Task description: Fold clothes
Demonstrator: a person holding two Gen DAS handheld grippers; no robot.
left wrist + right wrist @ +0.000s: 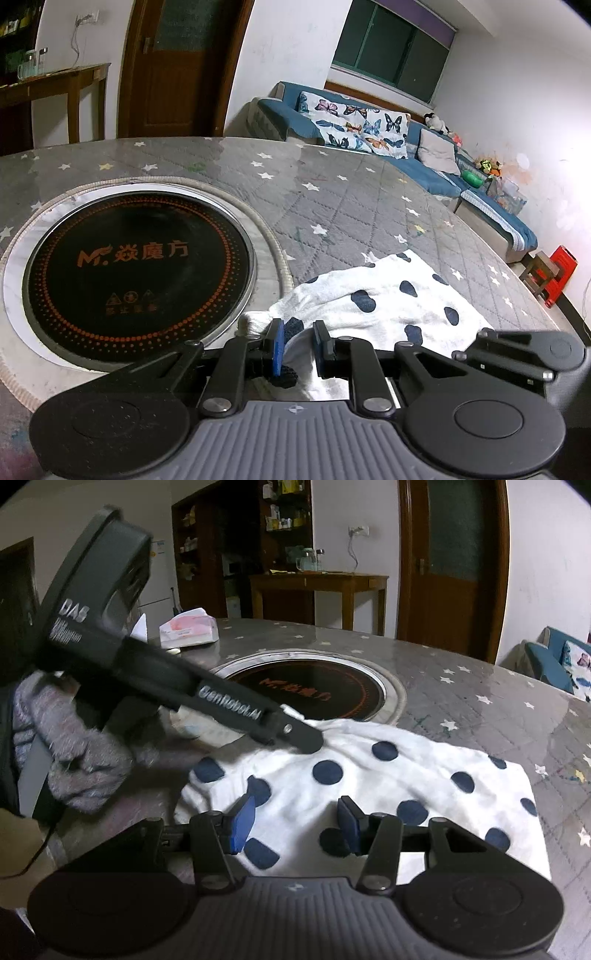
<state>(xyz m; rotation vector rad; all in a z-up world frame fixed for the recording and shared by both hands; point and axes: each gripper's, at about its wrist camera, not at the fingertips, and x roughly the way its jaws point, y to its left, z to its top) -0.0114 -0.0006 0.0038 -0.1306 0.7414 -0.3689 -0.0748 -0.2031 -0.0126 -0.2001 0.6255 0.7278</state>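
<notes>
Left wrist view: left gripper (298,345) pinches the fluffy white, navy-dotted garment (384,299); right gripper (295,825) gapes unclenched above it, on quilted star-printed table cover (332,199) beside round black cooktop (136,258).

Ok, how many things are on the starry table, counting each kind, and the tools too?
Spotty cloth: 1
Tissue pack: 1
Round black cooker: 1
Tools: 2, the left tool and the right tool
Total: 5
</notes>
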